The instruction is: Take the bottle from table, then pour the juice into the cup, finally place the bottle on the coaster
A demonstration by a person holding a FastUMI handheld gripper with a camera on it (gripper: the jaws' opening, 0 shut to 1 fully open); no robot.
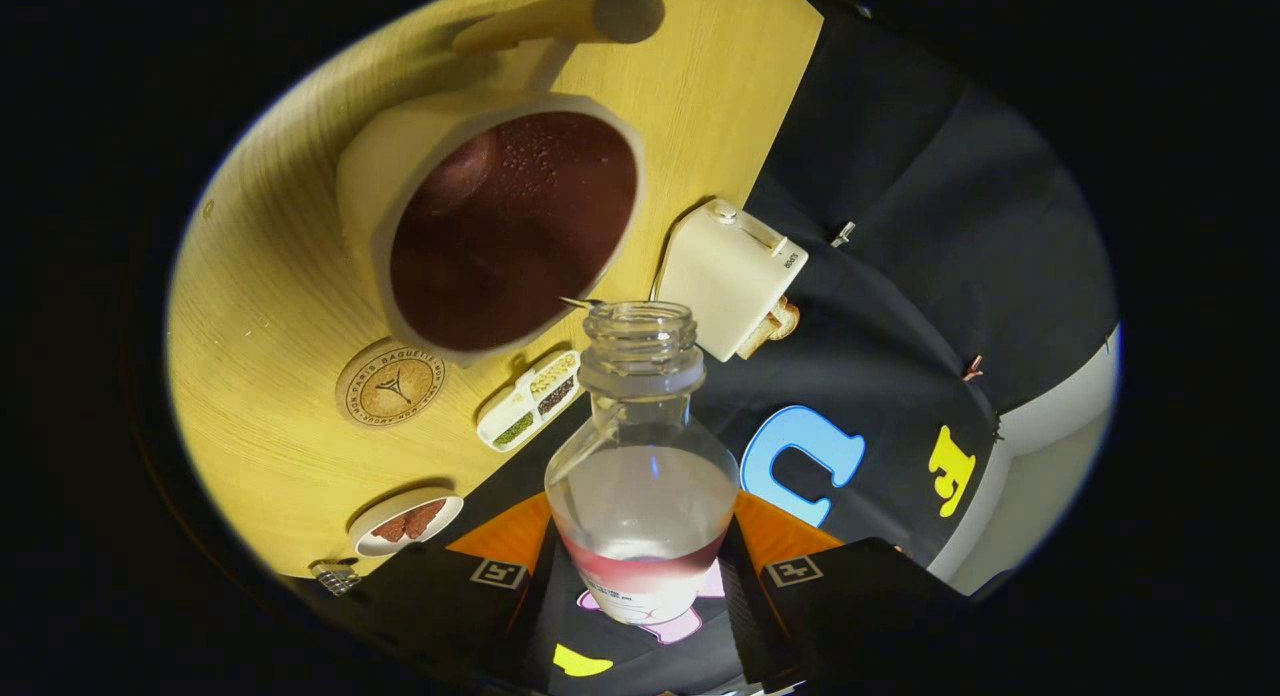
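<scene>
The table (300,276) takes up most of what's there, its pale wood tilted across the scene because the gripper (640,576) is rolled over for the pour. On it stands the cup (400,176), a big white one with a wooden handle sticking out the far side, and it is already filled close to the rim with dark red juice (510,236), bubbles on top. Beside the cup, at the table's edge, sits a white box (725,276).

The bottle (640,466) is clamped between the two fingers, one pressing each side of its lower body, its open mouth pointing up and ahead toward the cup's rim. It looks nearly drained: just a thin band of red is left low in it, near the fingers. I can't see any stream leaving the mouth.

Smaller things lie nearer: the round coaster (390,384) right by the cup, bare; a small white tray (530,401) of seeds next to it; and a little dish (405,523) closer to the fingers.

So the pick-up is done and the pouring seems finished or nearly so. What's left, by my reckoning, is to bring the bottle upright and set it on the coaster.
</scene>
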